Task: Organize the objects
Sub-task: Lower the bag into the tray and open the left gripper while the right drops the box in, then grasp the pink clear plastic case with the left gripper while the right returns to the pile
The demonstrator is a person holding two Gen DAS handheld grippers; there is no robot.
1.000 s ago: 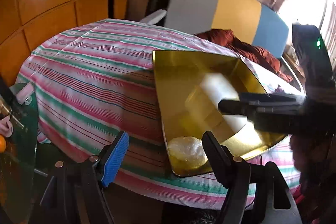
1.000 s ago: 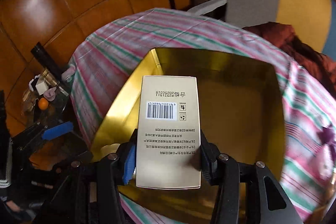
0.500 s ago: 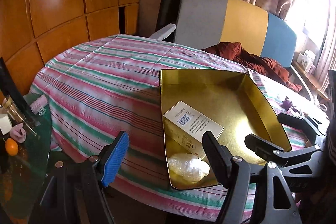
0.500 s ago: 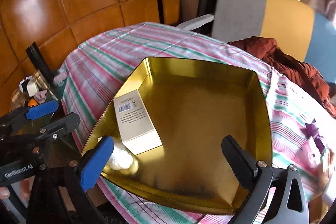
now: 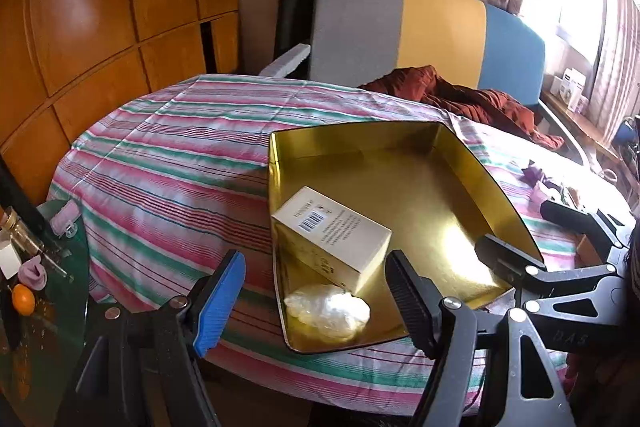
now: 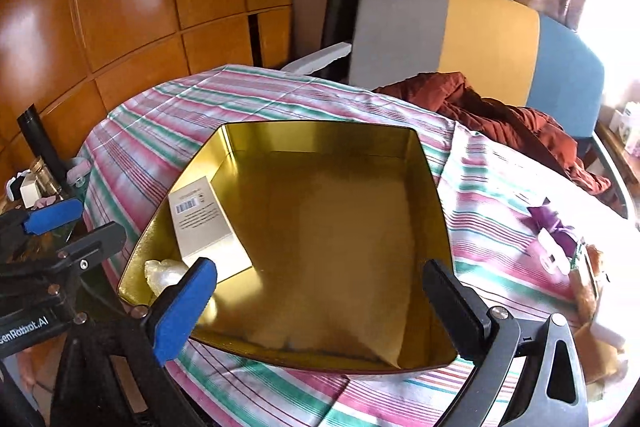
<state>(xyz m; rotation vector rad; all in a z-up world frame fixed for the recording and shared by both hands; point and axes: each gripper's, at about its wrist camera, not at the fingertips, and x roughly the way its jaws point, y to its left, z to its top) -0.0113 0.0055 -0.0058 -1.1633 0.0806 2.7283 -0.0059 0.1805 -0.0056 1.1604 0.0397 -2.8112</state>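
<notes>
My right gripper's (image 6: 320, 299) fingers have just sprung apart, empty, my left gripper's (image 5: 316, 301) likewise apart; one stiff, light carton (image 5: 332, 239) lies in the gold tray's (image 5: 460, 155) near-left corner, best taken across its long sides; one soft, crushable plastic wad (image 5: 328, 311) touches it.

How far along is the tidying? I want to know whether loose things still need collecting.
Done: the cream carton and a crumpled plastic wad lie in the gold tray on the striped bedspread.
In hand: nothing; the right gripper and left gripper are both open and empty.
Left: a purple bow and small items beside it on the bedspread, outside the tray.
</notes>
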